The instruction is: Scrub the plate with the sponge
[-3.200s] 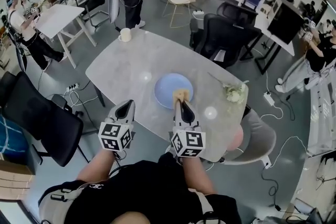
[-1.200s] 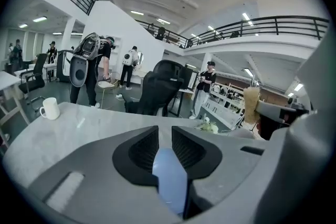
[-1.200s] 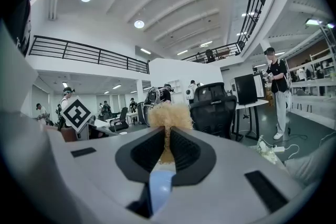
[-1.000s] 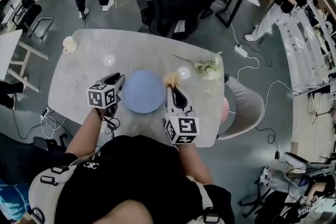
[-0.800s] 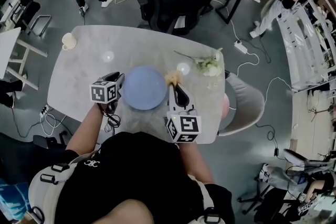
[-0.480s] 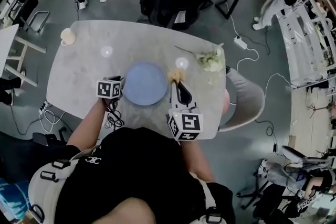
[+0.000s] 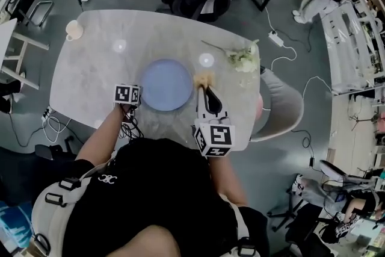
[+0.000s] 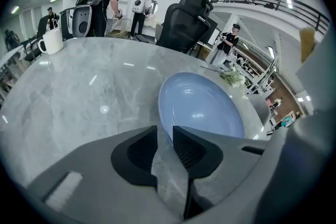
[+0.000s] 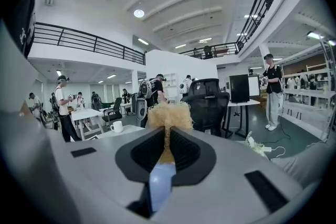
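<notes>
Grey marble bench carries one blue plate near its front edge, one flower sprig at the right edge and one white mug at the far left corner. Left tongs stand narrowly parted at the plate's left rim. Right tongs pinch one yellow sponge just beside the plate's right rim.

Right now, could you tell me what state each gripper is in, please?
Left gripper: jaws slightly open, empty, at the plate rim.
Right gripper: closed on the sponge.
</notes>
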Demonstrator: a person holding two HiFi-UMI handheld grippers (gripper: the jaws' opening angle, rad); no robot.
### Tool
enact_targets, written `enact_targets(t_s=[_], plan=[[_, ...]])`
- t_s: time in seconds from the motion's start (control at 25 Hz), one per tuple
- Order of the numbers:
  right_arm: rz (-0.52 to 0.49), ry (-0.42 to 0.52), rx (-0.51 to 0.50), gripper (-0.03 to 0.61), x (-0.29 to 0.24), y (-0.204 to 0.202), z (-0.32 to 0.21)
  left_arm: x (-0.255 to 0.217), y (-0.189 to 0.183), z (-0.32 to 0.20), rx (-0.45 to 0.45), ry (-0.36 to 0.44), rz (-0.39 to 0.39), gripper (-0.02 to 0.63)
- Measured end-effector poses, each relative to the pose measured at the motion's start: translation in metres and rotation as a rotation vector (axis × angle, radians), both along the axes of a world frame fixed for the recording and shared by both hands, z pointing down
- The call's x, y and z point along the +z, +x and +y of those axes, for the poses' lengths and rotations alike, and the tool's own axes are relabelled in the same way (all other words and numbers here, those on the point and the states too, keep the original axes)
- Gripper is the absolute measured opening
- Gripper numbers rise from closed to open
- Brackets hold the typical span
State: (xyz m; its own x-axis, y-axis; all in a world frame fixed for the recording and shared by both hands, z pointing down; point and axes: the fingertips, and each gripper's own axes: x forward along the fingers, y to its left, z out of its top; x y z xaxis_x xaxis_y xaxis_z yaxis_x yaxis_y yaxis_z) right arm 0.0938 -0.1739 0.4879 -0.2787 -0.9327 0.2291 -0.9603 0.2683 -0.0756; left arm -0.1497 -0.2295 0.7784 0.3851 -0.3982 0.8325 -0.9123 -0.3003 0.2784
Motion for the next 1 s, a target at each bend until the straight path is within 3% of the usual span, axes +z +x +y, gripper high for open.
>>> enact_targets(t_s=[0.36,0.52,1.0], plan=[[-0.003,-0.014,0.017,0.034,0.003,0.006,0.002,0.024,0.011,0.008,-0.155,-0.155,0.136,0.070],[-0.005,-0.014,0.023,0.034,0.005,0.010,0.001,0.012,0.014,0.002,-0.312,-0.178,0.314,0.026],[-0.023,-0.014,-0.018,0.034,0.010,-0.002,-0.010,-0.060,0.043,-0.002,-0.279,-0.085,0.450,0.041]])
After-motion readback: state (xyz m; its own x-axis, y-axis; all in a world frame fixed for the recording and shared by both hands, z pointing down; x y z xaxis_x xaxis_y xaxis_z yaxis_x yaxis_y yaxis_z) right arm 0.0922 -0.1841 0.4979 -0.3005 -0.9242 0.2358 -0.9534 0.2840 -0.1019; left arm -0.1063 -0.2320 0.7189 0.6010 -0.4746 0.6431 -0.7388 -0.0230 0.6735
